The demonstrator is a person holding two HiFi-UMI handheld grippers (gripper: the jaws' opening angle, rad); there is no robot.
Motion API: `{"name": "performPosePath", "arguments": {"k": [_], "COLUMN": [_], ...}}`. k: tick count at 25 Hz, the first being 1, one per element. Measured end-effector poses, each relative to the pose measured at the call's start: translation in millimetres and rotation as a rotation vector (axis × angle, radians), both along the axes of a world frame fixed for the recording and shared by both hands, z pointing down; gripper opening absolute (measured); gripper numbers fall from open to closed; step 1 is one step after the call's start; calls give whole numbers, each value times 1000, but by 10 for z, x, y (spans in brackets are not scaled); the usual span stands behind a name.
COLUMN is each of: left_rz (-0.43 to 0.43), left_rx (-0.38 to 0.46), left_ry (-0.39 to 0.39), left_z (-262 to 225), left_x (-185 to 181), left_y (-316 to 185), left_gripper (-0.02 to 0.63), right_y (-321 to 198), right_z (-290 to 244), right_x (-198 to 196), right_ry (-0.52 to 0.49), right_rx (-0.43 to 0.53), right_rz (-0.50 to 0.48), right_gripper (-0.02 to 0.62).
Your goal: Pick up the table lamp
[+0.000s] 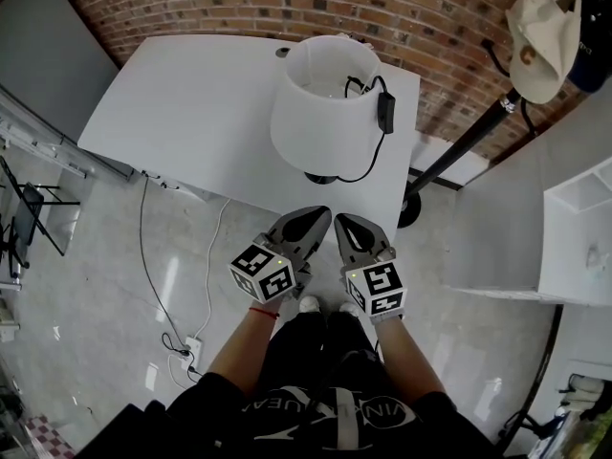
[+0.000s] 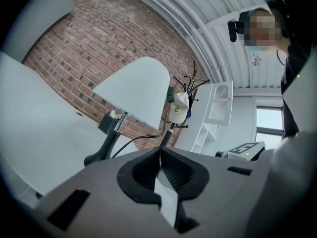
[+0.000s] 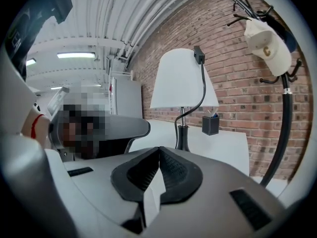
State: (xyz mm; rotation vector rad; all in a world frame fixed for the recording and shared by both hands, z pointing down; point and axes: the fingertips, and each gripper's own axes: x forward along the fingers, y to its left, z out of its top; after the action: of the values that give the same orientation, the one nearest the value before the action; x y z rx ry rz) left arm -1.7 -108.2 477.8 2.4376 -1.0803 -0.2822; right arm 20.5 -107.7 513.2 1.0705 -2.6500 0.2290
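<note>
A table lamp with a white shade (image 1: 325, 103) and a black base (image 1: 320, 177) stands near the front right of the white table (image 1: 182, 113). Its black cord with an inline switch (image 1: 385, 111) hangs over the shade's right side. The lamp shade (image 2: 136, 90) shows tilted in the left gripper view, and the lamp (image 3: 182, 81) stands upright ahead in the right gripper view. My left gripper (image 1: 322, 212) and right gripper (image 1: 341, 220) are side by side just short of the table's front edge, below the lamp. Both are shut with nothing between the jaws.
A brick wall (image 1: 287, 8) runs behind the table. A black coat stand (image 1: 459, 151) with a cream cap (image 1: 535, 46) rises at the right, beside white shelving (image 1: 583, 218). A small dark box (image 3: 210, 125) sits on the table by the wall. Cables and a power strip (image 1: 191, 347) lie on the floor at left.
</note>
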Motion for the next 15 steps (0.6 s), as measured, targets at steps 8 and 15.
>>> {"name": "performPosePath", "arguments": {"k": [8,15], "left_rz": [32,60], "left_rx": [47,134], "left_ry": [134,247], "left_z": [14,-101], "left_x": [81,36], "left_y": [-242,-380], "left_gripper": [6,48], "right_y": [-260,-329], "right_z": [83,232], "right_x": [42,29], "right_ry": [1,8], "right_rx": [30,25], "right_rz": [-10,-50], "right_gripper": [2,2]}}
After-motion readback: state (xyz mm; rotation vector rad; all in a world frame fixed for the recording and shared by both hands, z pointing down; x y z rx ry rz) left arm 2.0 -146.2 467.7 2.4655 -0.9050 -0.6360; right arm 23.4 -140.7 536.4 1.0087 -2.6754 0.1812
